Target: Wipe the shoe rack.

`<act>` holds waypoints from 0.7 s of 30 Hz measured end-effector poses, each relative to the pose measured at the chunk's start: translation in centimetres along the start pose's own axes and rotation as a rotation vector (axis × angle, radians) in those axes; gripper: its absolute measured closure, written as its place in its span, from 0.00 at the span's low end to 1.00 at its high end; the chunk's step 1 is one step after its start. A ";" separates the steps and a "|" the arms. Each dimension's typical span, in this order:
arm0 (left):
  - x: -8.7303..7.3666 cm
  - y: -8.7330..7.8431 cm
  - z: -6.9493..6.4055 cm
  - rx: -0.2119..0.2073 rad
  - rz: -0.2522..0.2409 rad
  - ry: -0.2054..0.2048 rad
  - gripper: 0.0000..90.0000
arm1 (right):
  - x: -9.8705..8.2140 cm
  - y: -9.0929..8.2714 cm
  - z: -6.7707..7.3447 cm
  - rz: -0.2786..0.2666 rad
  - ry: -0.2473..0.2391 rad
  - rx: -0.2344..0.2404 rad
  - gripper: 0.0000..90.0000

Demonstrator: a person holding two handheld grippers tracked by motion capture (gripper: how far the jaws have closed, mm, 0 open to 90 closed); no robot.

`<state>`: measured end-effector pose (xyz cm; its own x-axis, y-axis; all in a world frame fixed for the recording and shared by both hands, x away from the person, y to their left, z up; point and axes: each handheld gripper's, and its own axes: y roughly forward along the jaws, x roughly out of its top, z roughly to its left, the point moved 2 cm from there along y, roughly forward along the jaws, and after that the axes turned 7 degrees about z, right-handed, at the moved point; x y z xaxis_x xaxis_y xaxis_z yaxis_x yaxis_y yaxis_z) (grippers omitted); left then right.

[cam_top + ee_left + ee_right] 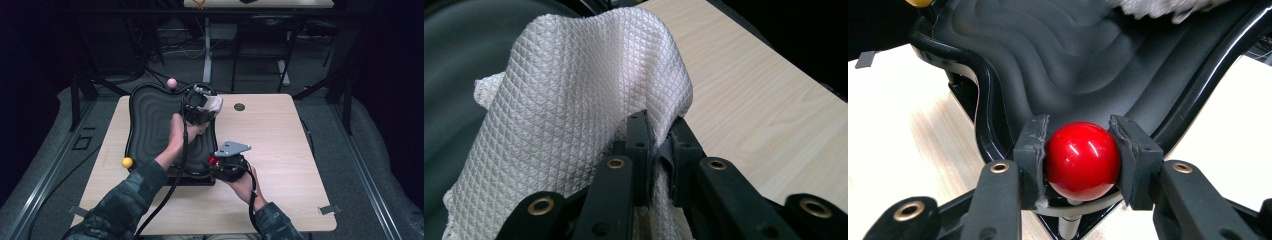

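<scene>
Black jaws of the left gripper (656, 150) stand pinched together on a fold of the white quilted cloth (574, 115), which rises ahead of the pads and drapes off to one side of them, over the dark ridged tray (1058, 60). Between the jaws of the right gripper (1082, 160), the tray's red corner knob (1082, 159) is clamped, steadying the tray at its near corner. From the cloth-holding jaws, the tray's ridged surface lies below and toward the person, its long axis running away across the table (280, 150); wiping looks set to sweep along it.
</scene>
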<state>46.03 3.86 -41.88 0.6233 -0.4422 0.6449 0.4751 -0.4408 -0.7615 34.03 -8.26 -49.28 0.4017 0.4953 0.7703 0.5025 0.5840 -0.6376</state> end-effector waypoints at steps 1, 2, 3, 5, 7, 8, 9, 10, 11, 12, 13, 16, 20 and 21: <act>-0.2 -0.1 -0.1 -0.004 -0.002 0.002 0.91 | 0.0 0.1 0.0 -0.009 0.002 -0.001 0.66; -0.4 -0.1 -0.3 -0.011 -0.001 0.006 0.91 | 0.0 0.1 0.0 -0.010 0.001 0.000 0.66; -0.7 -0.2 -0.5 -0.018 -0.004 0.004 0.91 | 0.0 0.1 0.0 -0.011 0.001 0.001 0.66; -1.1 -0.3 -0.8 -0.038 -0.004 0.013 0.91 | 0.0 0.1 0.0 -0.012 0.001 0.002 0.66; -1.5 -0.3 -1.4 -0.052 -0.001 0.023 0.91 | 0.0 0.1 0.0 -0.012 0.002 0.003 0.66; -1.8 -0.3 -1.6 -0.057 0.003 0.031 0.91 | 0.0 0.1 0.0 -0.012 0.004 0.004 0.66; -2.0 -0.2 -1.9 -0.065 0.001 0.035 0.91 | 0.0 0.1 0.0 -0.013 0.005 0.005 0.66; -2.3 -0.2 -2.1 -0.072 0.005 0.043 0.91 | 0.0 0.1 0.0 -0.013 0.005 0.007 0.66; -2.5 -0.2 -2.2 -0.076 0.005 0.047 0.91 | 0.0 0.1 0.0 -0.013 0.005 0.006 0.66; -2.7 -0.2 -2.4 -0.079 0.004 0.047 0.91 | 0.0 0.1 0.0 -0.012 0.005 0.004 0.66; -2.9 -0.2 -2.4 -0.085 0.004 0.049 0.92 | 0.0 0.1 0.0 -0.012 0.005 0.004 0.66; -3.5 -0.2 -2.7 -0.098 0.005 0.054 0.92 | 0.0 0.1 0.0 -0.013 0.000 0.002 0.66; -4.3 -0.3 -2.9 -0.116 0.005 0.056 0.92 | 0.0 -0.5 -0.3 -0.012 0.029 -0.011 0.59; -4.4 -0.3 -2.9 -0.123 0.006 0.056 0.92 | 0.0 -0.9 -0.3 -0.020 0.035 -0.010 0.59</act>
<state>41.36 3.64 -44.33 0.5887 -0.4861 0.6459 0.3901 -0.5289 -0.7537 33.87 -8.97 -48.68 0.4179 0.4604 0.7832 0.5186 0.5870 -0.6218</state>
